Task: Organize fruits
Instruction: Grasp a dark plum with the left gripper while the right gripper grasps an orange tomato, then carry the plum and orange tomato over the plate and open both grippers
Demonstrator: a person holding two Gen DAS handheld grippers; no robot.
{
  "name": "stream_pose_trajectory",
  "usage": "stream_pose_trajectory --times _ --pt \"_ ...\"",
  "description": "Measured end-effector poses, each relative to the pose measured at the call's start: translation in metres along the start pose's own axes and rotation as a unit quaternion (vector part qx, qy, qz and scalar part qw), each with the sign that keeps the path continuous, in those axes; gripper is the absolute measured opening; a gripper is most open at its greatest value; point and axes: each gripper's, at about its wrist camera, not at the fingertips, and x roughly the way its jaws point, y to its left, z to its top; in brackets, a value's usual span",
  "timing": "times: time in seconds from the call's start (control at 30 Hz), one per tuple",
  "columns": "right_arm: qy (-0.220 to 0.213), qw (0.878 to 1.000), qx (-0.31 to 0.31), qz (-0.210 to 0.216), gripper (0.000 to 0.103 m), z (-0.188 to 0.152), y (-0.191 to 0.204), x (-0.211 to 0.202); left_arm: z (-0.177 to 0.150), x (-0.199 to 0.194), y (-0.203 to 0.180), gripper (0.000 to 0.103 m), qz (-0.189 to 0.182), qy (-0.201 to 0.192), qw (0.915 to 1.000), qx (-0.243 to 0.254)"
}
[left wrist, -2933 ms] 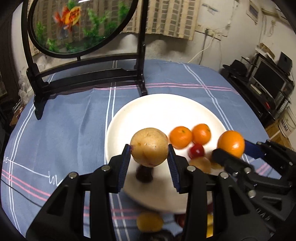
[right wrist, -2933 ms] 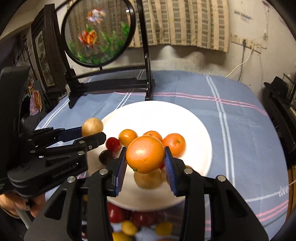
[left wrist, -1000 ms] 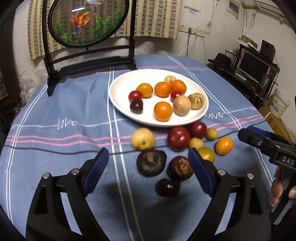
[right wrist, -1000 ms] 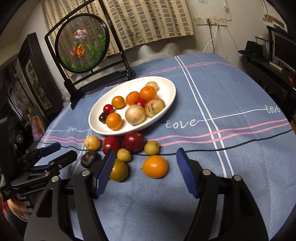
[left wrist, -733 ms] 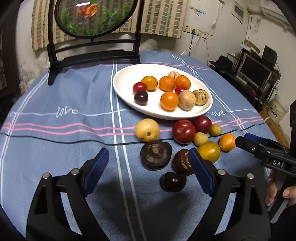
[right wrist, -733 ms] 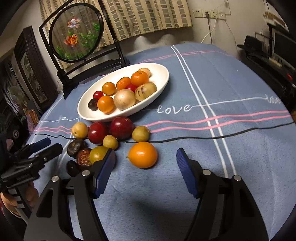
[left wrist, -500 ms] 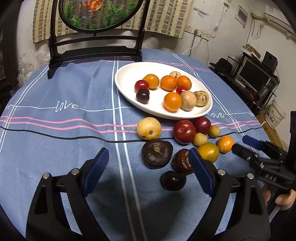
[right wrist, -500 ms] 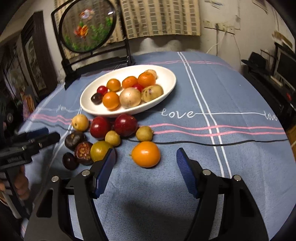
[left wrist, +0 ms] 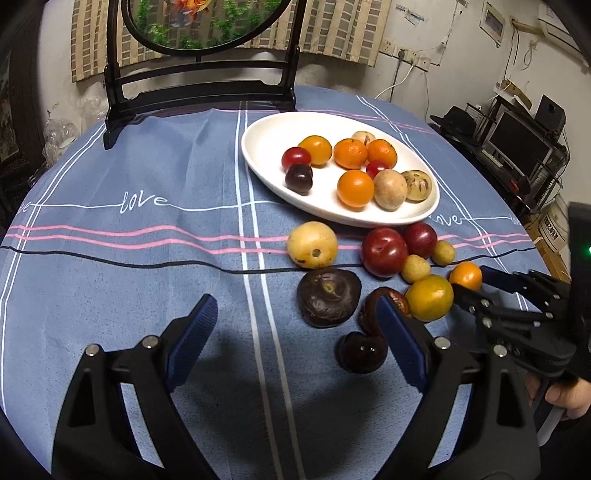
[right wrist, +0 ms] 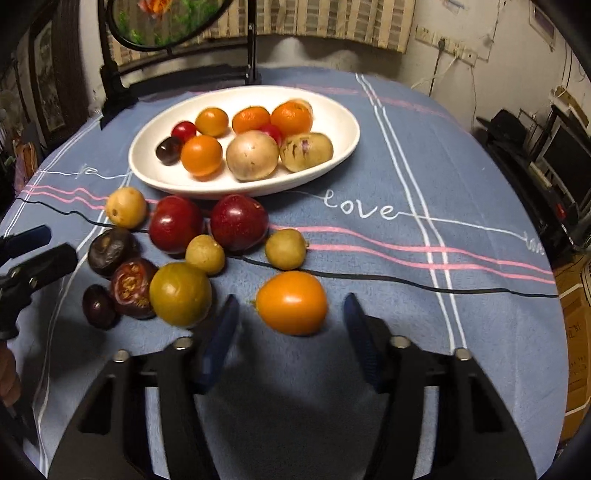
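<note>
Both fruits I carried a few seconds back, the tan round one and the orange, now lie on the white plate [right wrist: 343, 155], and I have pulled both tools away from it and down to the loose pile on the blue tablecloth [left wrist: 147, 266]. My right gripper [right wrist: 290, 325] has closed the gap most in the last half second: its jaws stand spread with nothing between them yet, and the orange fruit [right wrist: 291, 302] sits just ahead of them, nearly framed by the two blue pads, so I judge that as my next pick. My left gripper [left wrist: 295, 332] is likewise released and empty, hanging over the cloth with the big dark fruit [left wrist: 328, 297] just ahead and to the right of centre; its right finger overlaps a reddish-brown fruit [left wrist: 384, 306] in view, though I cannot tell whether it touches. Beside these lie a yellow-green fruit [right wrist: 180, 293], a small dark plum [left wrist: 362, 350], two red plums [right wrist: 175, 223], a pale yellow fruit [left wrist: 312, 243] and two little yellow ones [right wrist: 205, 254], all close to the plate's near rim but off it. With ten pieces on the plate and about as many on the cloth, I reckon the job roughly half done. Farther out stands the round framed panel [left wrist: 207, 22] at the table's far edge, well apart from the fruit.
</note>
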Motion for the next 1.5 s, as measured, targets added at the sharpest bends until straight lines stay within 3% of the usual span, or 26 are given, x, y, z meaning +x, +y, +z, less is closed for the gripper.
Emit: stream_pose_trajectory --times 0.03,0.37,0.67,0.73,0.8,1.03,1.13,1.17,1.2,1.5 --pt "0.004 1.0 0.008 0.008 0.045 0.001 -0.002 0.003 0.0 0.0 0.0 0.089 -0.001 0.001 1.0 0.001" --pt "-0.021 0.994 0.075 0.072 0.044 -0.006 -0.028 -0.01 -0.009 0.001 -0.02 0.089 -0.021 0.013 0.999 0.037" --pt "-0.032 0.993 0.075 0.08 0.044 -0.005 -0.031 -0.019 -0.023 0.019 -0.037 0.088 -0.022 0.046 0.9971 0.058" --pt "-0.034 0.994 0.071 0.078 0.044 -0.005 -0.03 -0.019 -0.025 0.021 -0.037 0.084 -0.018 0.052 0.9968 0.057" --pt "-0.035 0.994 0.066 0.079 0.044 -0.006 -0.029 -0.021 -0.026 0.026 -0.038 0.068 -0.018 0.06 0.9964 0.057" --pt "-0.035 0.995 0.055 0.08 0.044 -0.007 -0.023 -0.021 -0.028 0.027 -0.041 0.063 -0.011 0.048 0.9964 0.069" --pt "-0.035 0.995 0.056 0.079 0.044 -0.007 -0.023 -0.021 -0.029 0.026 -0.045 0.046 -0.01 0.044 0.9957 0.08" --pt "-0.035 0.995 0.056 0.08 0.044 -0.007 -0.023 -0.021 -0.03 0.025 -0.046 0.036 -0.019 0.044 0.9955 0.081" --pt "-0.035 0.995 0.056 0.08 0.044 -0.007 -0.023 -0.021 -0.029 0.025 -0.046 0.033 -0.029 0.045 0.9952 0.082" --pt "-0.042 0.994 0.059 0.086 0.044 -0.007 -0.025 -0.024 -0.027 0.013 -0.05 0.033 -0.039 0.035 0.9952 0.082"
